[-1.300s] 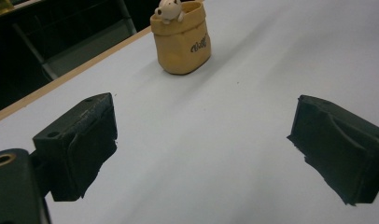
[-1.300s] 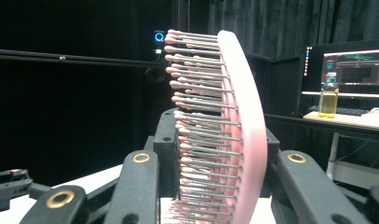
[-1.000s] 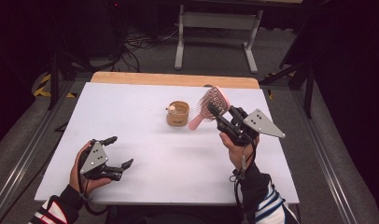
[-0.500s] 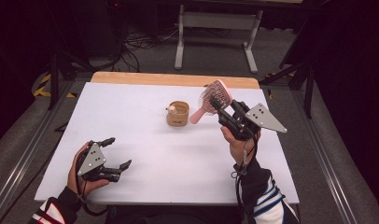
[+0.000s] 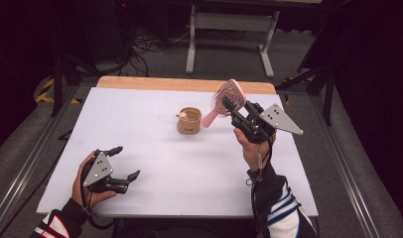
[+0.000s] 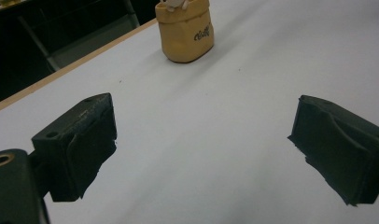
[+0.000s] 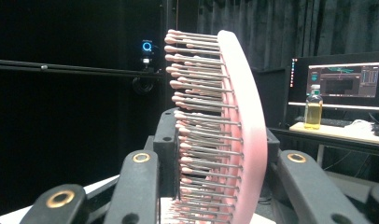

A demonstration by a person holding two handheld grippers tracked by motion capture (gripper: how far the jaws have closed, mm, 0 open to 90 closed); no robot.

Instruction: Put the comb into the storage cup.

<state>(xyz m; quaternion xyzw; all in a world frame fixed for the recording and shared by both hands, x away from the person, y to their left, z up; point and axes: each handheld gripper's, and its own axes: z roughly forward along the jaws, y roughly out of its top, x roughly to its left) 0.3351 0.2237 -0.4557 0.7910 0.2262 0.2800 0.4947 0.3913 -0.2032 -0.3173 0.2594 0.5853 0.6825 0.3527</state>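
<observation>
A pink hairbrush (image 5: 224,100) is held up off the table, my right gripper (image 5: 233,113) shut on it at the right of the high view. In the right gripper view its bristled head (image 7: 215,126) stands edge-on between the black jaws, bristles pointing left. A small tan pouch-shaped holder (image 5: 189,120) with a white item inside stands mid-table, left of the brush handle. My left gripper (image 5: 125,162) rests low near the table's front left, open and holding nothing. In the left gripper view the same tan holder (image 6: 185,29) sits far ahead beyond its spread fingers (image 6: 80,140).
The white table (image 5: 155,163) has a wooden strip (image 5: 179,84) along its far edge. A metal stand (image 5: 229,34) and cables lie on the floor behind it. A monitor (image 7: 344,81) and a bottle (image 7: 313,107) show in the dark room beyond.
The right gripper has lifted and tilted the hairbrush slightly up and to the right. The left gripper has slid a little toward the table's front edge, still open.
</observation>
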